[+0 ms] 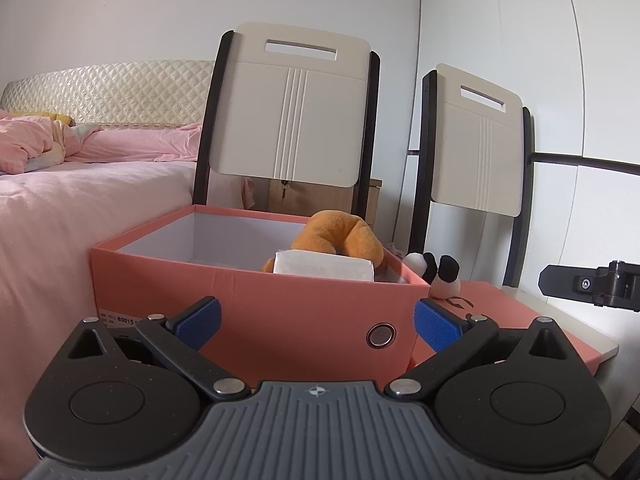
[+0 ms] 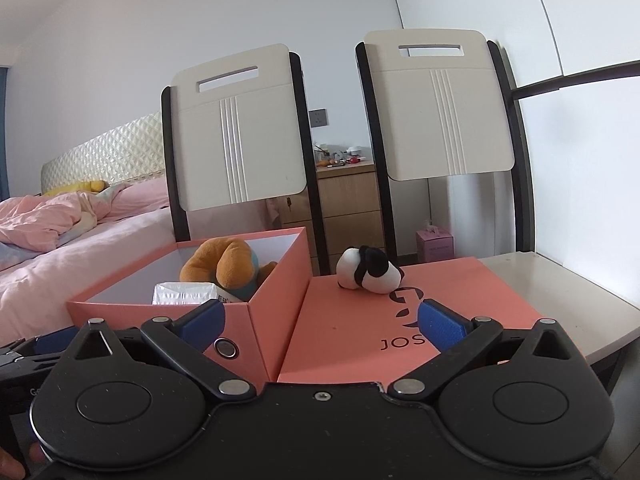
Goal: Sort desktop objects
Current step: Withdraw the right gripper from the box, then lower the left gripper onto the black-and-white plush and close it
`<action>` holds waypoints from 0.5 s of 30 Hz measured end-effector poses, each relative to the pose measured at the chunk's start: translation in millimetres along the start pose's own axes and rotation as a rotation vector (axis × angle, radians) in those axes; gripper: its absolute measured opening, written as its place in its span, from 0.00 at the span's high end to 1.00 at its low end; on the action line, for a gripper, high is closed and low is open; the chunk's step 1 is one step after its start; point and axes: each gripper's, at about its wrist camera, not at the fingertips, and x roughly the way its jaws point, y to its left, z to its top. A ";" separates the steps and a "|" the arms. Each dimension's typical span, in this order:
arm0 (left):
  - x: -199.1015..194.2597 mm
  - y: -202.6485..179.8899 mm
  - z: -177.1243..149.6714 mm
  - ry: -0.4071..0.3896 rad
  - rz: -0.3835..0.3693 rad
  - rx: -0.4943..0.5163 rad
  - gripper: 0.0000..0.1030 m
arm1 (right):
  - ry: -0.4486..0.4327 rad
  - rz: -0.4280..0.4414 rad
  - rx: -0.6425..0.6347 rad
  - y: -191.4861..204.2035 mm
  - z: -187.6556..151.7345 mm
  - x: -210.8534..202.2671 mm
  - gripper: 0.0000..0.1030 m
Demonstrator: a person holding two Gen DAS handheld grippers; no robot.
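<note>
An open salmon box (image 1: 256, 292) (image 2: 264, 332) stands on the table and holds an orange plush toy (image 1: 344, 236) (image 2: 224, 264) and a white tissue pack (image 1: 324, 266) (image 2: 184, 293). A black-and-white panda plush (image 2: 368, 270) (image 1: 438, 272) lies on the salmon box lid (image 2: 360, 336) (image 1: 520, 320) to the right of the box. My left gripper (image 1: 316, 326) is open, just in front of the box's near wall. My right gripper (image 2: 320, 320) is open too, low over the lid's near edge, short of the panda. Nothing sits between either pair of fingers.
Two cream folding chairs (image 2: 240, 132) (image 2: 444, 104) stand right behind the table. A bed with pink bedding (image 1: 60, 184) (image 2: 60, 232) lies to the left. A wooden nightstand (image 2: 348, 200) is behind the chairs. The white tabletop (image 2: 560, 292) shows at the right.
</note>
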 end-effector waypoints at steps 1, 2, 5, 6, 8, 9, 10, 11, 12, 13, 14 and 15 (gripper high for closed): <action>0.1 -0.7 -0.4 0.000 0.000 0.003 0.00 | 0.001 0.000 -0.001 -0.5 -0.1 -0.4 0.01; 0.2 -1.6 -0.9 0.000 0.000 0.006 0.00 | 0.002 0.000 -0.002 -1.0 -0.2 -0.8 0.01; 0.3 -4.4 -2.6 -0.001 -0.001 0.016 0.00 | 0.002 -0.004 -0.004 -5.4 0.8 -3.3 0.01; 0.4 -5.3 -3.1 -0.001 -0.001 0.019 0.00 | 0.000 -0.005 -0.002 -7.8 1.0 -4.7 0.01; 0.8 -8.0 -4.3 -0.002 -0.004 0.025 0.00 | -0.002 -0.009 0.002 -13.0 1.3 -7.8 0.01; 1.1 -9.3 -5.0 -0.003 -0.007 0.027 0.00 | -0.002 -0.009 0.004 -15.9 1.3 -9.6 0.01; 1.5 -10.9 -5.6 -0.004 -0.012 0.031 0.00 | -0.001 -0.009 0.005 -19.3 1.5 -11.1 0.01; 1.6 -13.3 -6.0 -0.005 -0.019 0.035 0.00 | -0.001 -0.010 0.007 -22.3 1.3 -13.1 0.01; 1.5 -16.1 -6.1 -0.007 -0.027 0.039 0.00 | -0.002 -0.011 0.008 -25.7 1.0 -15.2 0.01; 1.8 -19.4 -6.1 -0.010 -0.034 0.043 0.00 | -0.001 -0.013 0.010 -29.3 0.5 -17.5 0.01; 2.4 -23.5 -5.7 -0.012 -0.040 0.045 0.00 | -0.001 -0.014 0.012 -33.1 0.0 -19.9 0.01; 3.1 -27.5 -5.4 -0.014 -0.045 0.048 0.00 | -0.001 -0.016 0.013 -36.9 -0.7 -22.5 0.01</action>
